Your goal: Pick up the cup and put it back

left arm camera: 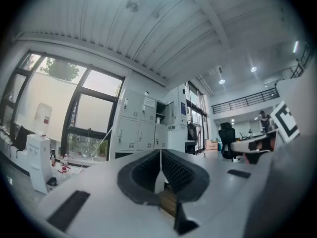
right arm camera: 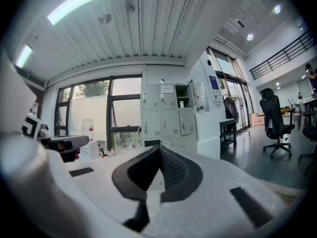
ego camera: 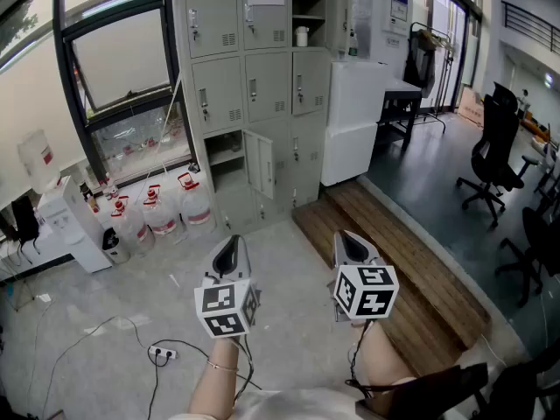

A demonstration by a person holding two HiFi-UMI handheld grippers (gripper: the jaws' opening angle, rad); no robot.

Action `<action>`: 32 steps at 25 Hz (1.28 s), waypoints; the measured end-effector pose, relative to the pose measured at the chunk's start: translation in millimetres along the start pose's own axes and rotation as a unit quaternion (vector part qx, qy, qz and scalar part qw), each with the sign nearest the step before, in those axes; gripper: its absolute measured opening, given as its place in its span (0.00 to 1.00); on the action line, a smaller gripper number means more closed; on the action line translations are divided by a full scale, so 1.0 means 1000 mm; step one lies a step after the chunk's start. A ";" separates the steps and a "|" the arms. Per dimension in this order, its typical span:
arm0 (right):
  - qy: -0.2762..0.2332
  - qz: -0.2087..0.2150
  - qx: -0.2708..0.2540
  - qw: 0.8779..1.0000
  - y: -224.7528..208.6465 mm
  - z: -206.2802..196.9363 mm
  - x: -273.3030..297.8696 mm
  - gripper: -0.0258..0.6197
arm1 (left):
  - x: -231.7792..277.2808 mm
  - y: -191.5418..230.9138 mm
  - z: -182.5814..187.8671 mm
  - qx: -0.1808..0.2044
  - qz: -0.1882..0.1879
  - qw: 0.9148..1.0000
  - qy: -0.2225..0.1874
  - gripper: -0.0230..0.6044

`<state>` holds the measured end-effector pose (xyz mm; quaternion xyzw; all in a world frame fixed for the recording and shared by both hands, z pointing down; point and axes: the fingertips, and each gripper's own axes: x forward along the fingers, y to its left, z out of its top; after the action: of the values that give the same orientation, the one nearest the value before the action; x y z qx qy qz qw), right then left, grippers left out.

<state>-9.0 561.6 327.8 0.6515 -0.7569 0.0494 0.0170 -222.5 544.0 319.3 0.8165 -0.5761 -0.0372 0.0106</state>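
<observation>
The cup point(ego camera: 302, 36) is seen standing upright on the shelf of an open compartment point(ego camera: 309, 24) in the top row of the grey lockers point(ego camera: 262, 86), across the room from both grippers. It is white and small in every view. No finger is near it, and nothing is touching it but the shelf.

The left gripper point(ego camera: 229, 250) and the right gripper point(ego camera: 353, 245) are held side by side and level over the floor point(ego camera: 289, 261), both pointed towards the lockers. In the left gripper view, the fingers point(left arm camera: 141, 175) are pressed together along a thin seam, with nothing caught between them. The cup point(left arm camera: 158, 119) is seen far beyond, just above the line where the tips meet. In the right gripper view, the fingers point(right arm camera: 173, 170) are likewise brought together on nothing. There the cup point(right arm camera: 181, 103) is seen well above and a little to the right of the tips.

Water jugs point(ego camera: 162, 208) with red caps are lined up on the floor under the window point(ego camera: 122, 59), left of the lockers. A wooden platform point(ego camera: 394, 252) is laid along the floor to the right of the right gripper. A black office chair point(ego camera: 494, 160) is placed further right, and a power strip point(ego camera: 162, 353) is left lying on the floor near the left gripper.
</observation>
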 end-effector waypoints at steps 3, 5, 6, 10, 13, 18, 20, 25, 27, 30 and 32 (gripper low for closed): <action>0.002 0.000 0.002 1.000 0.006 -0.002 0.003 0.02 | 0.000 0.009 -0.002 0.000 0.000 1.000 0.001 0.06; 0.003 -0.002 0.010 1.000 0.009 -0.004 0.006 0.02 | 0.000 0.013 -0.002 0.000 -0.002 1.000 0.001 0.06; 0.006 -0.005 0.015 1.000 0.010 -0.006 0.008 0.03 | 0.001 0.015 -0.003 0.001 -0.004 1.000 0.001 0.06; 0.015 -0.013 0.037 0.999 0.014 -0.015 0.013 0.03 | 0.003 0.020 -0.008 0.005 -0.017 1.000 0.006 0.06; 0.019 -0.020 0.038 0.999 0.017 -0.022 0.015 0.03 | 0.008 0.024 -0.013 0.001 -0.023 1.000 0.008 0.06; 0.033 -0.035 0.040 0.998 0.005 -0.035 0.022 0.03 | 0.022 0.024 -0.025 -0.009 -0.028 1.000 0.012 0.06; 0.031 -0.042 0.045 0.998 -0.004 -0.036 0.029 0.03 | 0.031 0.024 -0.032 -0.010 -0.028 0.999 0.015 0.06; 0.029 -0.047 0.050 0.997 -0.027 -0.037 0.061 0.03 | 0.068 0.023 -0.042 -0.010 -0.029 0.999 0.020 0.06; 0.027 -0.044 0.050 0.997 -0.036 -0.036 0.080 0.03 | 0.087 0.023 -0.042 -0.007 -0.027 0.999 0.017 0.06; 0.027 -0.038 0.051 0.998 -0.051 -0.032 0.112 0.03 | 0.119 0.023 -0.042 -0.003 -0.022 1.000 0.016 0.06; 0.026 -0.032 0.052 0.998 -0.063 -0.027 0.135 0.03 | 0.144 0.023 -0.041 -0.002 -0.017 1.000 0.016 0.06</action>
<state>32.3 421.8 370.5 0.6741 -0.7310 0.1055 0.0046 -192.9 400.0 354.5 0.8268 -0.5615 -0.0252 0.0207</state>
